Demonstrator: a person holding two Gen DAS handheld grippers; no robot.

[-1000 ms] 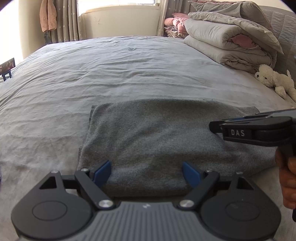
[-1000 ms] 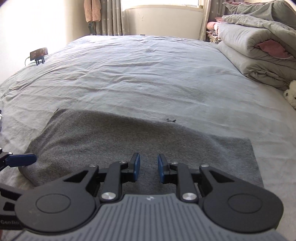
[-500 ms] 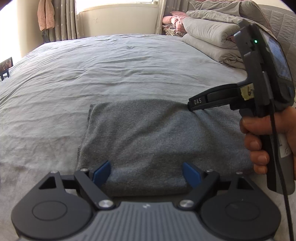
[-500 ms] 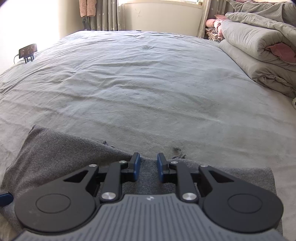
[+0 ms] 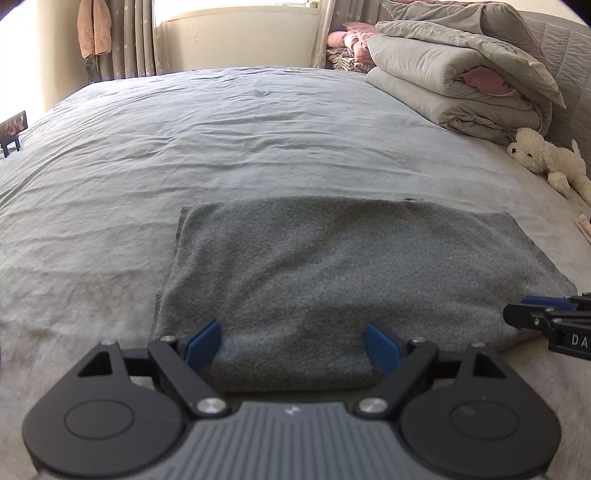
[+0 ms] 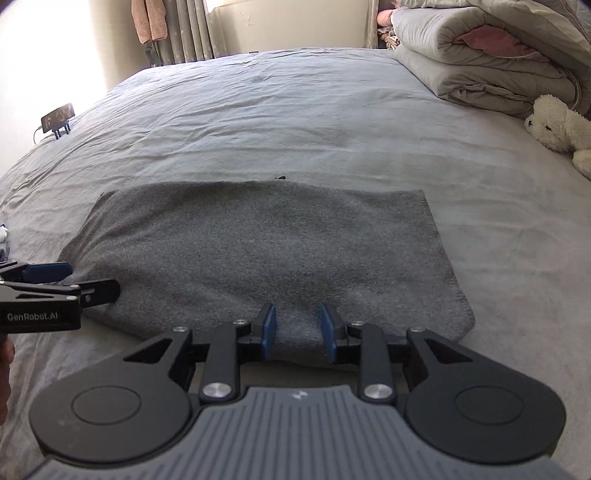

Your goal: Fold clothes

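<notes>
The left gripper (image 5: 291,345) stands wide apart over the near edge of the folded grey cloth (image 5: 343,266), gripping nothing. At three o'clock, the right gripper (image 6: 298,328) has just been widening, its pads apart with cloth between them; the cloth lies flat on the bed (image 5: 221,140).

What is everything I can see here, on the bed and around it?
Folded cloth: one, dark grey, flat on the near part of the bed.
Bed sheet: one, light grey, wrinkled, covering the bed.
Folded quilts: a stack, grey with pink showing, far right of the bed.
Stuffed toy: one, cream white, right edge, near the quilts.
Phone on a stand: one, dark, at the bed's left edge.
Curtains: grey, by the far window.
Hanging cloth: one, peach, by the curtains.
Left gripper: black, blue fingers wide open at the cloth's near edge.
Right gripper: black, blue fingers partly open, just been opening, over the near edge.
</notes>
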